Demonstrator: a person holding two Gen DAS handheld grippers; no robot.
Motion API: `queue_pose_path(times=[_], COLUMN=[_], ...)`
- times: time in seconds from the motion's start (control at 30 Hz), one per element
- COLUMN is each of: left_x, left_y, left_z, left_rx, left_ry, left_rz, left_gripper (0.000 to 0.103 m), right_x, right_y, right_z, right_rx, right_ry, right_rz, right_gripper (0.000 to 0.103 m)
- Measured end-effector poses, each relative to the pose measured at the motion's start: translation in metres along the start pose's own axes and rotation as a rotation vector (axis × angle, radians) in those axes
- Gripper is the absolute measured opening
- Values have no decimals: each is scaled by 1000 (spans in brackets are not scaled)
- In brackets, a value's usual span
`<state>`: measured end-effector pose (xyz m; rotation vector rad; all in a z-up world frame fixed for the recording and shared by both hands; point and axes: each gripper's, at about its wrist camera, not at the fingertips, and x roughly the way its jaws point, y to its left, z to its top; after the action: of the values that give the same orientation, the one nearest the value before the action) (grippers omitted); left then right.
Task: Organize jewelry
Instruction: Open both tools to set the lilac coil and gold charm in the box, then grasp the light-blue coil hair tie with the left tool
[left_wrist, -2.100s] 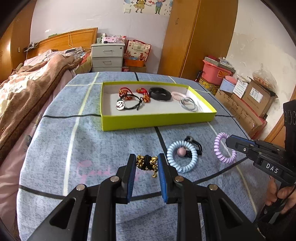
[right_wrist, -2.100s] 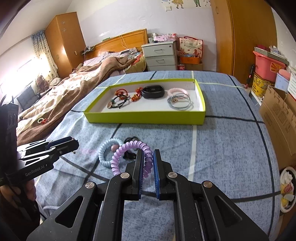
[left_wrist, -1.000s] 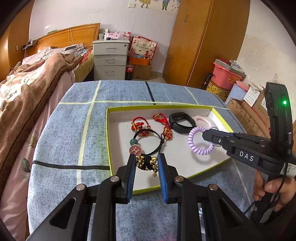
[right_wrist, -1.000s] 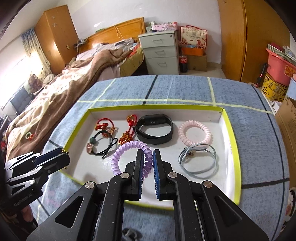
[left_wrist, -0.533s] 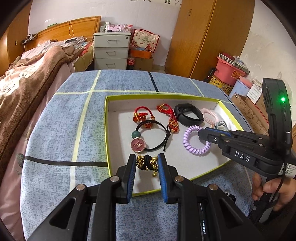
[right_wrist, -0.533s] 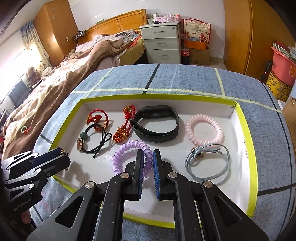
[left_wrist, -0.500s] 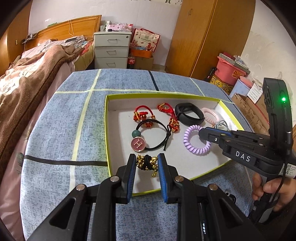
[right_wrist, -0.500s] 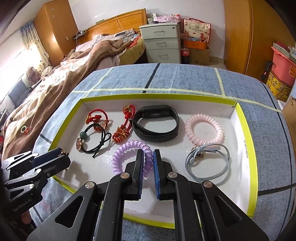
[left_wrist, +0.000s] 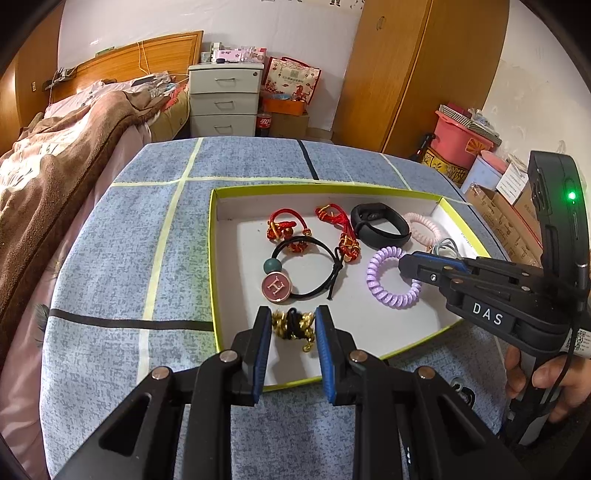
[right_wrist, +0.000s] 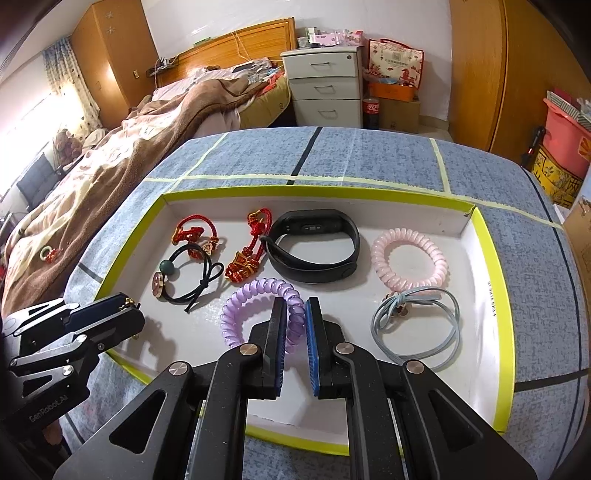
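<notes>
A yellow-green tray (left_wrist: 213, 266) (right_wrist: 505, 317) with a white floor lies on the blue patterned table. My left gripper (left_wrist: 291, 325) is shut on a black hair tie with gold charms (left_wrist: 293, 326), held just above the tray's near left part. My right gripper (right_wrist: 295, 317) is shut on a purple spiral hair tie (right_wrist: 255, 295) (left_wrist: 388, 286) over the tray's middle. In the tray lie a black hair tie with a red round charm (left_wrist: 291, 269), two red knotted bracelets (left_wrist: 284, 225), a black wristband (right_wrist: 314, 247), a pink spiral tie (right_wrist: 408, 258) and a grey-blue elastic (right_wrist: 417, 325).
The table's cloth (left_wrist: 122, 258) has tape lines and drops off at its edges. A bed with a brown blanket (right_wrist: 110, 155) stands on the left, a grey drawer cabinet (left_wrist: 225, 99) behind, boxes and a red bin (left_wrist: 461, 140) to the right. A hand (left_wrist: 546, 380) holds the right gripper.
Both grippers have carried their hair ties from the table in front of the tray to over its floor. In the last half second they barely shift.
</notes>
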<state>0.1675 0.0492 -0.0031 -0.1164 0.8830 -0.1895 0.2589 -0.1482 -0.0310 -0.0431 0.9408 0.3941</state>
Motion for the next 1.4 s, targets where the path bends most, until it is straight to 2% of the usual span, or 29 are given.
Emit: queue_pose_path(times=[0.1,0.17,0.23,0.3,0.53,0.6,0.97,1.07,1.4], left_x=[0,1,1,1,-1,-3,-31,-41,-67], left_y=[1,0,-1,-2,-3,-4,-13,-18,-24], left_z=[0,-1,-1,-1,0,-1,-9,-15,-44], left_rx=[-4,-2,0,-2,-6,-8,5,17,7], left_ry=[2,4,3,4,2,-5,-53,-68,-99], left_rz=[-1,4,4,-2,4,-12,2,20,-18], left_gripper=[26,26,32,34,40,40,44,45,48], right_x=[-1,-1,-2,-2,-8,-10,-42,-53,-85], right_y=[0,0,-1,-1,-2,-2,1,2,-1], right_z=[-1,-1,-2,-2,-2,-2,-14,-20,-56], right_rx=[2,4,4,8,18,21,40,40,34], right_ry=[-1,-1,-2,-3,-17,-21,-76,-96,-132], right_rz=[-7,-4,-8,-7,-8,-2,10,16,15], right_gripper=[12,18,29,36,36,36,36,36,36])
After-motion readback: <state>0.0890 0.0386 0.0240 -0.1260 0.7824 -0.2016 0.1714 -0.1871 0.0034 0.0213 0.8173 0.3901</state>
